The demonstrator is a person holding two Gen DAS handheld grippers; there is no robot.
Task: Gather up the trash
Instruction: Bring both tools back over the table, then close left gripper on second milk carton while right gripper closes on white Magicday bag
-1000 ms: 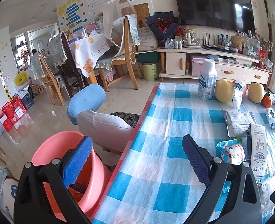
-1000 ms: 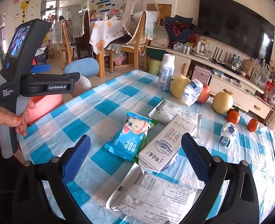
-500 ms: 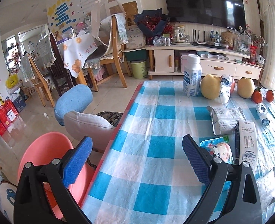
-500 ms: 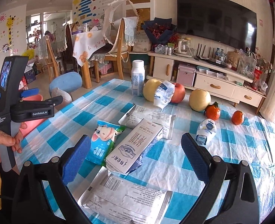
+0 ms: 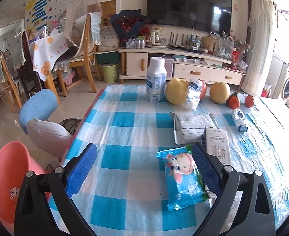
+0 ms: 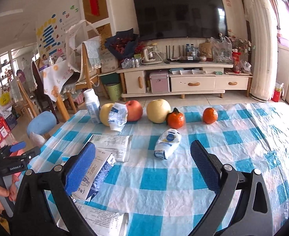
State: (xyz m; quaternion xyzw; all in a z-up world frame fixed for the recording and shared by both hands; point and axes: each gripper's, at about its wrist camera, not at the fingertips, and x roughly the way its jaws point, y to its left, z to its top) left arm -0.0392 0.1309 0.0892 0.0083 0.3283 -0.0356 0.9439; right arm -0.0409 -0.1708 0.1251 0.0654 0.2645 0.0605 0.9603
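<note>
Gaping wide and empty, the left gripper [image 5: 144,169] hangs over crinkled blue-checked tablecloth [image 5: 124,122]; a glossy blue snack packet [image 5: 181,179] printed with a cartoon cow lies against its right pad. The right gripper [image 6: 142,165] spreads equally wide, a crumpled white wrapper [image 6: 168,143] just beyond, a flattened carton [image 6: 93,177] under its left pad

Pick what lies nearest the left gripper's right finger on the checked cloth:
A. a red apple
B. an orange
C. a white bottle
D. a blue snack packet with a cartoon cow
D: the blue snack packet lies flat just beside the open left gripper, whose right finger overlaps its edge.
</note>
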